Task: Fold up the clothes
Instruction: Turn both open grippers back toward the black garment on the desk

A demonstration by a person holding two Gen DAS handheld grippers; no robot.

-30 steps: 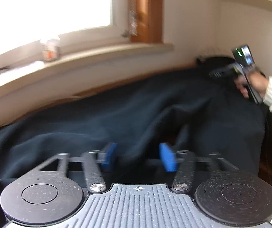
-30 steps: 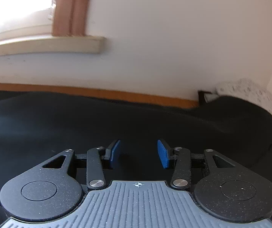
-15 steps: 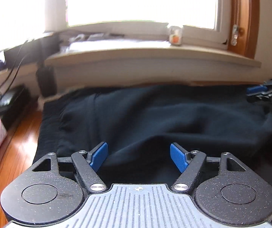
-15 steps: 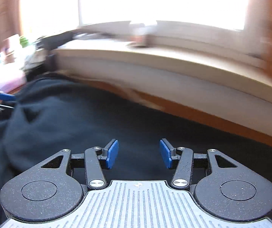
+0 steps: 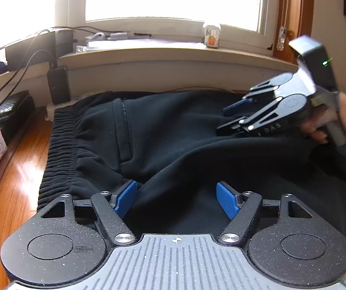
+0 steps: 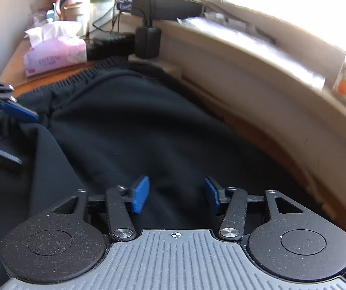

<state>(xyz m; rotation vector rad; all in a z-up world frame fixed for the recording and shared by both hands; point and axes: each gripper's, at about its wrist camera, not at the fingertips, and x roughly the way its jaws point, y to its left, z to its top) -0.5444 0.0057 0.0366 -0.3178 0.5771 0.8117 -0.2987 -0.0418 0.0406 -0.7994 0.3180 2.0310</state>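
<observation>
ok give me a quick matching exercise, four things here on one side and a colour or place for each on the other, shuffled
Things:
1. trousers
2. tissue pack
3. small jar
4. gripper pads

Descriptions:
A. blue
B. on the windowsill
C. black, with a ribbed waistband
D. pink, on the wooden surface

Pairs: 1-C, 2-D, 3-B, 4-A

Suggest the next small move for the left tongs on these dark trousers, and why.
Probably ease the left tongs down onto the fabric fold between its pads, then close. Both tongs are open and grip nothing; the dark trousers lie rumpled, the ribbed waistband just left of it, and the right tongs hover over the far side.
</observation>
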